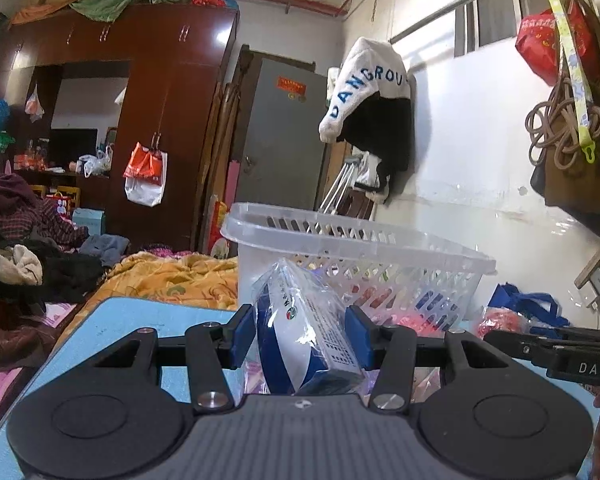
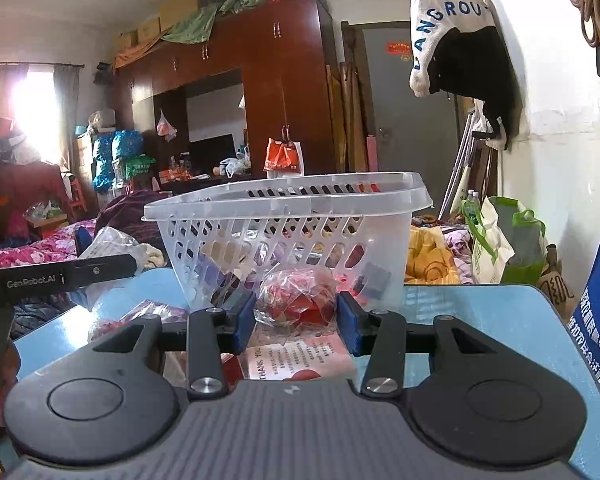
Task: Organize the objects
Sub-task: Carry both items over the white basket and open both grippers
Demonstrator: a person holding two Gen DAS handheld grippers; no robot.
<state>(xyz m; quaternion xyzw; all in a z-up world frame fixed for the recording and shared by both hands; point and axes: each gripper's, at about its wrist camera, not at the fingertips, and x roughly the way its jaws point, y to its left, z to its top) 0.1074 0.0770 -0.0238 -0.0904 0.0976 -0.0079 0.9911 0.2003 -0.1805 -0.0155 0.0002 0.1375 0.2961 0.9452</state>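
You are partway through the sorting: the clear slotted basket on the blue tabletop already holds several coloured packets, seen only as red, blue and dark shapes through its slots, so some of the job looks done. Your left gripper is clenched on a clear bag holding a blue-and-white box, its blue pads pressing both sides, and the bag sits lifted just in front of the basket wall, not yet over the rim. Your right gripper has a clear bag of red items between its pads, close to the basket's near side; the pads seem to touch the crinkled plastic, but you cannot tell for certain whether the grip is firm. Below it a red-and-white printed card lies on the table, and a pinkish packet rests to the left, so more remains to put away. What lies inside the basket is blurred by the plastic, its floor is hidden, and the gripper bodies cover the near table.
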